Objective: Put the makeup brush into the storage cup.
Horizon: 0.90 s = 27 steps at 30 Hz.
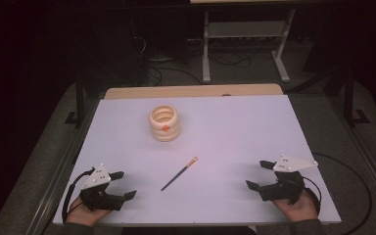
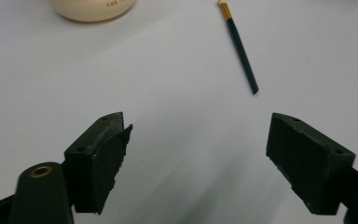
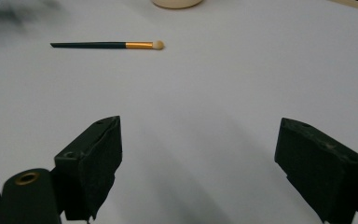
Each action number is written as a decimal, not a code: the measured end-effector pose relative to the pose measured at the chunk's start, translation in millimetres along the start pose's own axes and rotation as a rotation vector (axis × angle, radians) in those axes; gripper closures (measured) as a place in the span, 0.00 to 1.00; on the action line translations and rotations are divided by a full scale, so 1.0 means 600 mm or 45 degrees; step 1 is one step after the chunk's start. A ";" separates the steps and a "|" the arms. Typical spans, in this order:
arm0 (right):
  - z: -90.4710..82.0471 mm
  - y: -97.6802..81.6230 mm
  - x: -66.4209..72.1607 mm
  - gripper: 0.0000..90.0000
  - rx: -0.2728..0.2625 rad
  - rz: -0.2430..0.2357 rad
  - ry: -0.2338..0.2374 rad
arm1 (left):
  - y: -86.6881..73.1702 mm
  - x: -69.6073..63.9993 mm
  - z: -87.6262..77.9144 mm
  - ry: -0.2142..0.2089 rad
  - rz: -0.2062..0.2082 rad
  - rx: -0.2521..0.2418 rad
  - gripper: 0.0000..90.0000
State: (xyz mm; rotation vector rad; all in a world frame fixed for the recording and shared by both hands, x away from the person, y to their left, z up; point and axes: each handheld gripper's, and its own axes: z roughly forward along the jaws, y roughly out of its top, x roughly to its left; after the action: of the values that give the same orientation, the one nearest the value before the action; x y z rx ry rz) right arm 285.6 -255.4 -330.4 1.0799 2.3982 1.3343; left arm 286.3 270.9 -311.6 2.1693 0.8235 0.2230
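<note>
Gaping wide, the jaws of the left gripper (image 1: pixel 121 184) hold nothing and touch nothing, with bare table (image 1: pixel 235 132) between them. The right gripper (image 1: pixel 257 175) stands the same: jaws spread wide, empty, over bare white surface. Between the two grippers, near the centre of the high view, lies the brush (image 1: pixel 178 174), well apart from both. It shows at the upper right of the left gripper view (image 2: pixel 240 49) and at the upper left of the right gripper view (image 3: pixel 107 45), beyond the jaws. A cream cup (image 1: pixel 164 123) stands above the brush in the high view.
</note>
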 end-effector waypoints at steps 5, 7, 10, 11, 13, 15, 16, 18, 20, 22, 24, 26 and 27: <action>-0.003 -0.001 -0.002 0.15 -0.011 0.007 0.002 | -0.001 0.002 0.001 0.009 0.010 0.017 0.22; -0.004 -0.001 -0.001 0.15 -0.016 0.009 -0.002 | -0.002 0.003 0.002 0.011 0.002 0.015 0.22; -0.004 0.000 -0.001 0.15 -0.020 0.002 -0.003 | -0.002 0.003 0.003 0.008 0.001 0.017 0.22; -0.003 0.000 -0.001 0.15 -0.019 0.002 -0.002 | -0.002 0.003 0.003 0.008 0.001 0.017 0.22; -0.002 0.000 0.000 0.15 -0.016 0.002 0.000 | -0.001 0.003 0.003 0.005 0.007 0.021 0.22; -0.002 0.000 0.000 0.15 -0.015 0.002 -0.002 | 0.000 0.003 0.003 0.004 -0.003 0.019 0.23; -0.001 0.000 -0.001 0.15 -0.007 0.002 -0.005 | 0.001 0.004 0.003 0.015 0.002 0.019 0.23; 0.000 0.000 -0.001 0.15 -0.006 0.001 -0.003 | 0.001 0.005 0.002 0.016 0.000 0.011 0.23; 0.000 0.000 0.000 0.15 -0.009 -0.002 0.001 | 0.002 0.005 0.002 0.023 0.007 0.002 0.23; 0.000 0.001 0.001 0.15 -0.011 -0.004 0.004 | 0.003 0.003 0.002 0.027 0.007 -0.004 0.23; 0.000 0.001 0.002 0.15 -0.014 -0.012 0.009 | 0.005 0.003 0.002 0.032 0.016 -0.013 0.23; 0.000 0.001 0.003 0.15 -0.021 -0.014 0.012 | 0.007 0.003 0.002 0.037 0.015 -0.027 0.24; 0.000 0.001 0.003 0.15 -0.022 -0.015 0.012 | 0.007 0.004 0.002 0.039 0.018 -0.025 0.24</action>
State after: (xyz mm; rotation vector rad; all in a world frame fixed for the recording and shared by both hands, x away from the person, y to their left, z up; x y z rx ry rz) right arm 284.5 -253.8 -329.5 1.0558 2.3914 1.3562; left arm 290.5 269.6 -309.4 2.1589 0.8206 0.2710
